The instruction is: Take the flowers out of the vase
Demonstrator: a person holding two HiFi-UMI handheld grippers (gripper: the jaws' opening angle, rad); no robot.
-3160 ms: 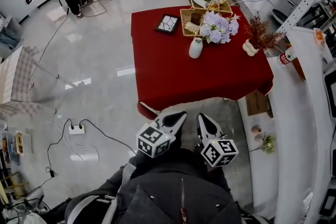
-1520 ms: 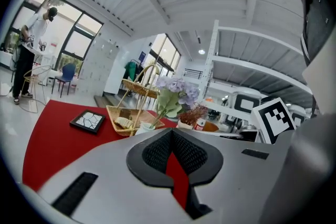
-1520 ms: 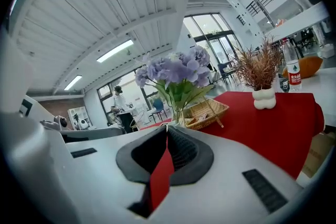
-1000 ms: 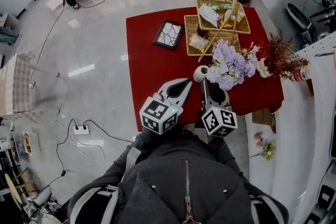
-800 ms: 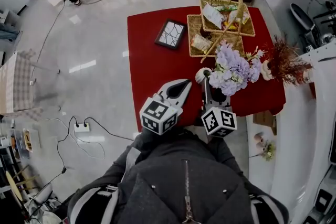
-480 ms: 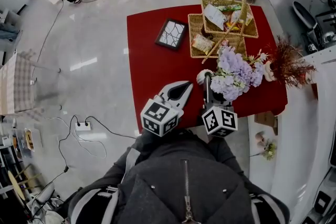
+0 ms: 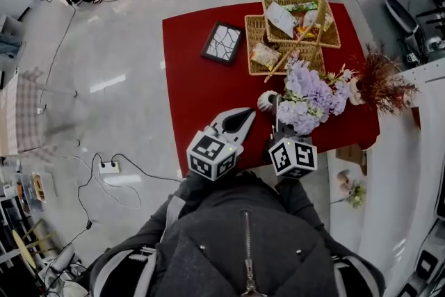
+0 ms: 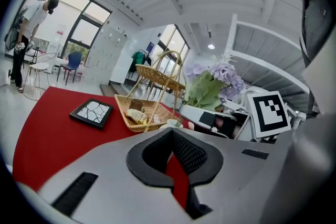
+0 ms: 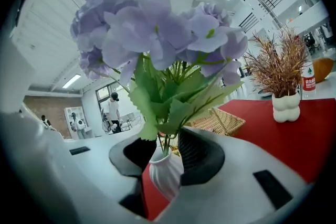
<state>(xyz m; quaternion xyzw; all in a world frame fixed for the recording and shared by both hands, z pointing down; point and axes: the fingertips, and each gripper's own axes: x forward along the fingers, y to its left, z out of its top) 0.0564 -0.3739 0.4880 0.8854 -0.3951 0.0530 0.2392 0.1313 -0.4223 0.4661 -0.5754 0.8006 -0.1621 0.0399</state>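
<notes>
Closing right claw (image 9: 164, 150) around flower stems (image 9: 166, 143) above white vase (image 9: 165, 174); left claw (image 8: 172, 139) closed, empty.

Lilac flowers (image 7: 307, 95) with green leaves, a white ribbed vase (image 7: 267, 101), a red counter (image 7: 201, 95), tan wicker baskets (image 7: 254, 30), a black frame (image 7: 222, 42) with a white crackle pattern, and rust-brown dried sprigs (image 7: 382, 83).

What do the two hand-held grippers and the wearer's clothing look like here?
The left hand-held gripper and the right hand-held gripper look alike: pale grey shells, black ribbed pads lining a rounded notch. Each carries a white cube printed with black square markers. The person wears a dark grey jacket with a front zip and long sleeves.
</notes>
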